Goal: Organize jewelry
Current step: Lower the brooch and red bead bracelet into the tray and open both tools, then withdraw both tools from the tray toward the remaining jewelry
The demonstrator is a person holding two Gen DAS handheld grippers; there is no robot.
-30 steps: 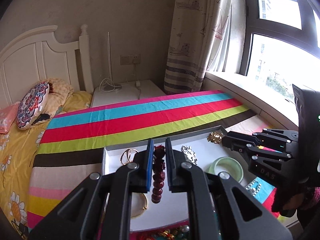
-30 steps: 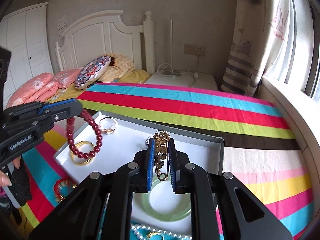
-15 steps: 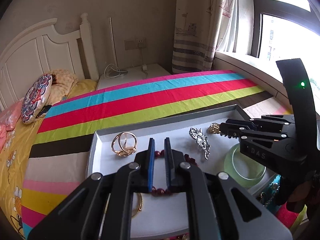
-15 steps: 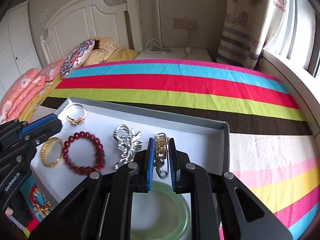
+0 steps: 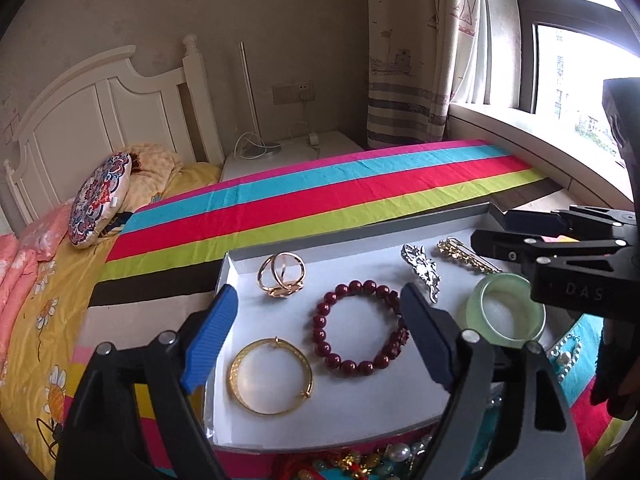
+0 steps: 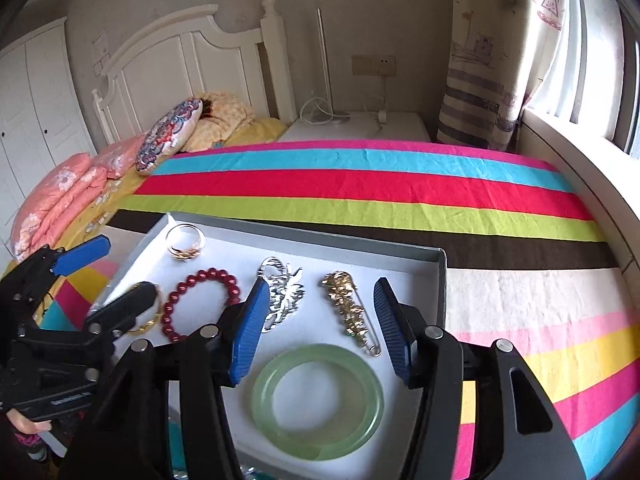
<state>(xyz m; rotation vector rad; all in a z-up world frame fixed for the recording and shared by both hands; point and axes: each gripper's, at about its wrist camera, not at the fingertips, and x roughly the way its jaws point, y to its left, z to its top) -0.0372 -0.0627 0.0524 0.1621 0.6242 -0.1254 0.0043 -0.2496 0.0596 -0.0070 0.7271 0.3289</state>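
Red bead bracelet (image 5: 360,326), green bangle (image 6: 318,402), striped cloth (image 6: 360,184).

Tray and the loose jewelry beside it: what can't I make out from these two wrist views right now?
- Loose beads and pearls, left wrist view: cut off by the bottom edge and the left gripper; individual pieces unclear.
- Gold bangle, right wrist view: mostly hidden behind a left gripper finger.
- Tray near edge, right wrist view: covered by the right gripper.
- Pearl strand, left wrist view: partly behind the right gripper.
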